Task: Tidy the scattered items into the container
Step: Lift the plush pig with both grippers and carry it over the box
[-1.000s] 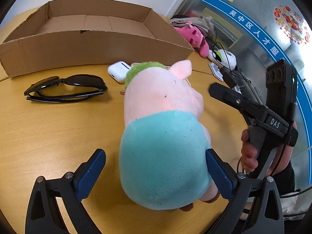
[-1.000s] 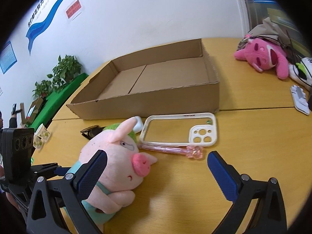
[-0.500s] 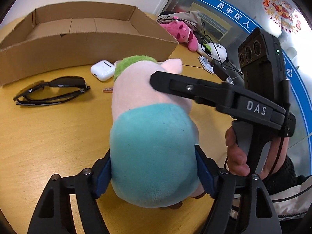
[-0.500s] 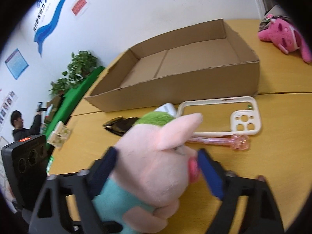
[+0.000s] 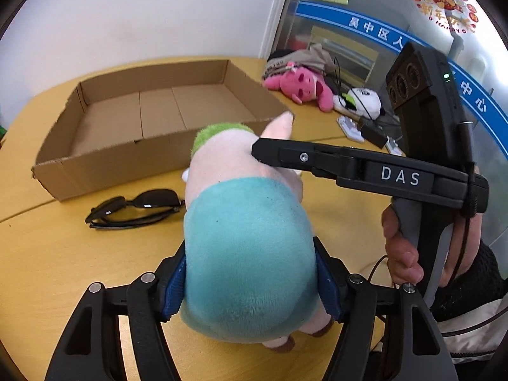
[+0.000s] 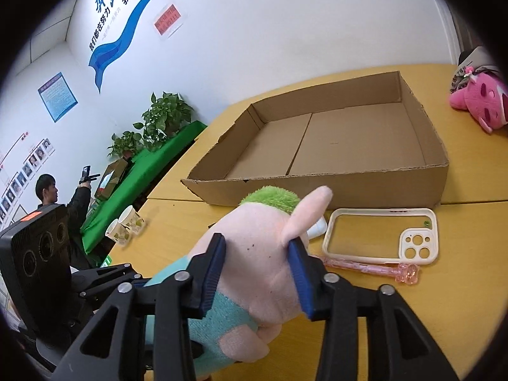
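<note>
- left gripper (image 5: 250,282) just squeezed shut on the plush pig (image 5: 247,254), teal body end
- right gripper (image 6: 258,273) just clamped its head
- cardboard box (image 6: 317,187) sits beyond, empty

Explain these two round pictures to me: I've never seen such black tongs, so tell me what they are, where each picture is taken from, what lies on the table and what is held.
No robot here: a person holds a hand-held two-finger gripper in each hand, each with a fisheye camera looking along its fingers.

The left gripper clamps the plush pig by its teal body. The right gripper clamps its pink head. Both have just been closing on it.

On the yellow table lie black sunglasses, a phone case and a pink wand. Behind them stands an empty cardboard box; a pink plush lies further off.
</note>
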`<state>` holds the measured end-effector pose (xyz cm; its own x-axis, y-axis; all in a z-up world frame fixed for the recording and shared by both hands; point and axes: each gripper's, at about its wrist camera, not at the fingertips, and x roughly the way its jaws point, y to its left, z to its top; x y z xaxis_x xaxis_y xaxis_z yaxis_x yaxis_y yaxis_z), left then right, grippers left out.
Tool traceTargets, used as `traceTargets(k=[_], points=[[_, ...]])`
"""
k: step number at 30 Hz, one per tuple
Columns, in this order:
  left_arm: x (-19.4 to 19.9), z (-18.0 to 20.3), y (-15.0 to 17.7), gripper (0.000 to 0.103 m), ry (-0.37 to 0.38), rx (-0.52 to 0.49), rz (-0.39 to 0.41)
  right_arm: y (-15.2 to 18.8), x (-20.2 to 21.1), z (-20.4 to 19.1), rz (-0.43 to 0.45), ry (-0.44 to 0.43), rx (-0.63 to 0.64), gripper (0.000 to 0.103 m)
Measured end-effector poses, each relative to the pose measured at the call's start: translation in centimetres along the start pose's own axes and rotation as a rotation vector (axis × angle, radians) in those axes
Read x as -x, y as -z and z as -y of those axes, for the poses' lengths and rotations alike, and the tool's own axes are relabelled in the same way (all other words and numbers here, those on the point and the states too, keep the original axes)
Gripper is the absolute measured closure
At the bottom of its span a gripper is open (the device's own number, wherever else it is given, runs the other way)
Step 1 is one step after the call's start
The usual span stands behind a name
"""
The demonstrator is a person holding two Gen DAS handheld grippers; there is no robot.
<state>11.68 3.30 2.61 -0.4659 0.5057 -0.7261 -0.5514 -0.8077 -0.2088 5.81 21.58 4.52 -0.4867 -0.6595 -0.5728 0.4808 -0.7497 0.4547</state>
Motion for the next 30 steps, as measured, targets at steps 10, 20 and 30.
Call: traceTargets(k=[10, 20, 30], points=[[0.6, 0.4, -0.3, 0.03, -0.036, -0.05, 0.029, 0.0, -1.5, -1.2, -0.079, -0.033, -0.006, 0.024], [2.5, -0.8, -3.2, 0.03, -0.064, -0.078, 0.119, -3.5, -1.0, -3.5, -0.017, -0.043, 0.085, 0.04], [7.8, -2.6, -12.6, 0.03, -0.162, -0.136, 0.281, -14.6, 1.4, -9.0, 0.116, -0.036, 0.32, 0.043]])
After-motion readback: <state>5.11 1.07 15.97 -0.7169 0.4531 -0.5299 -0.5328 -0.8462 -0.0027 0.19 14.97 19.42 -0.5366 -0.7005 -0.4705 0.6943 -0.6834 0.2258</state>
